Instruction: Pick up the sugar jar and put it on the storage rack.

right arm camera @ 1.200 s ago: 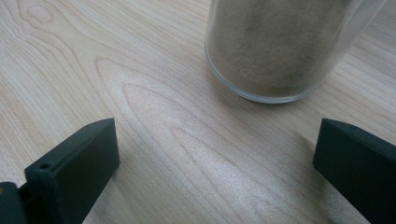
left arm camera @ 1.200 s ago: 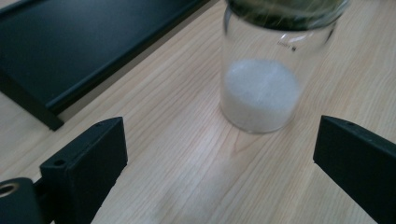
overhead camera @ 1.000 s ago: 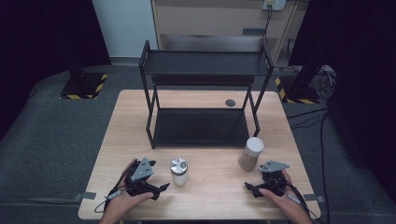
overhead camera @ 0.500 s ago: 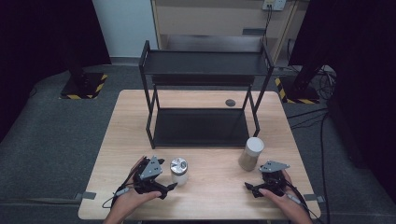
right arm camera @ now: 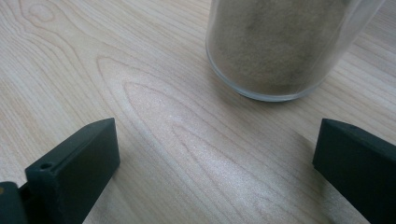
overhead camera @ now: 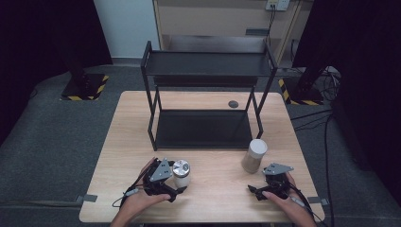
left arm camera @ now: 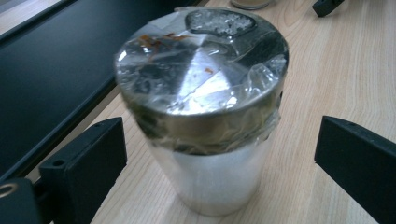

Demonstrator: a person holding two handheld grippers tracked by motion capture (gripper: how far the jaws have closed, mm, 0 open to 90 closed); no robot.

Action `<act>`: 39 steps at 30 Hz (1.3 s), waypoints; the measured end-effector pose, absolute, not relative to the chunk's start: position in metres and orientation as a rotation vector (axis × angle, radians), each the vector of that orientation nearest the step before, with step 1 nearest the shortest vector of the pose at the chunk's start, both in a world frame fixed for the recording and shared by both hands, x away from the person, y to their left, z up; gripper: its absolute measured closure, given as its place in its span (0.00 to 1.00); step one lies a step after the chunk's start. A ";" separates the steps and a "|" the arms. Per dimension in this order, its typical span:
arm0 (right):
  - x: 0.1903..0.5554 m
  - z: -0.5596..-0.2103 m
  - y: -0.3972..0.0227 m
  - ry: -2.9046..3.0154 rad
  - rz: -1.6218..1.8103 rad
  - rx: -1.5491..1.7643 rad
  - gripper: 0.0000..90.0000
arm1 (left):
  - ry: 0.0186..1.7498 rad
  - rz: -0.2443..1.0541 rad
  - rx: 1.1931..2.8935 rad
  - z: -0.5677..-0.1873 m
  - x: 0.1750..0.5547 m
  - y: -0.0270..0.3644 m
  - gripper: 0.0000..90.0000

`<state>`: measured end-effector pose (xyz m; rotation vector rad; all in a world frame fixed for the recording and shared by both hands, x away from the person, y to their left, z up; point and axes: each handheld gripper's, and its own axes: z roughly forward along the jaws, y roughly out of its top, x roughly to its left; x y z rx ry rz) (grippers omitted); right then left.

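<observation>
A small jar with a shiny, film-wrapped silver lid [overhead camera: 181, 169] stands on the wooden table [overhead camera: 213, 198] near the front left. My left gripper [overhead camera: 176, 178] is open with its jaws on either side of the jar, apart from it. In the left gripper view the silver-lidded jar [left arm camera: 205, 116] stands upright between the wide jaws of the left gripper [left arm camera: 219, 144]. A white-lidded jar of brown powder [overhead camera: 254, 155] stands at the front right. My right gripper [overhead camera: 257, 183] rests open just in front of it. In the right gripper view the powder jar [right arm camera: 280, 46] sits beyond the right gripper [right arm camera: 217, 144].
A black two-tier rack [overhead camera: 203, 127] stands at the middle back of the table, both shelves bare; its lower shelf [left arm camera: 56, 70] lies just behind the silver-lidded jar. A small dark disc [overhead camera: 233, 104] lies on the table behind the rack. Cables trail over the floor at right.
My left gripper has slid right and forward until its jaws stand around the silver-lidded jar. The right gripper and both jars have stayed put.
</observation>
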<state>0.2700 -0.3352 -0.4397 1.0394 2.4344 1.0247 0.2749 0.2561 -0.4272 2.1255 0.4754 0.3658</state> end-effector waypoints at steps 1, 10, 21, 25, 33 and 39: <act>0.270 -0.440 -0.335 2.434 1.025 1.040 0.01 | 0.471 0.362 2.127 -0.428 0.276 0.255 0.02; 0.270 -0.440 -0.336 2.435 1.027 1.041 0.01 | 0.493 0.333 2.140 -0.438 0.286 0.252 0.02; 0.270 -0.440 -0.336 2.435 1.027 1.041 0.01 | 0.509 0.315 2.129 -0.444 0.291 0.255 0.18; 0.269 -0.440 -0.336 2.435 1.027 1.041 0.01 | 0.512 0.309 2.125 -0.447 0.292 0.256 0.25; 0.269 -0.440 -0.336 2.435 1.026 1.041 0.01 | 0.498 0.304 2.118 -0.449 0.293 0.254 0.32; 0.269 -0.440 -0.336 2.435 1.026 1.041 0.01 | 0.492 0.324 2.127 -0.444 0.290 0.252 0.34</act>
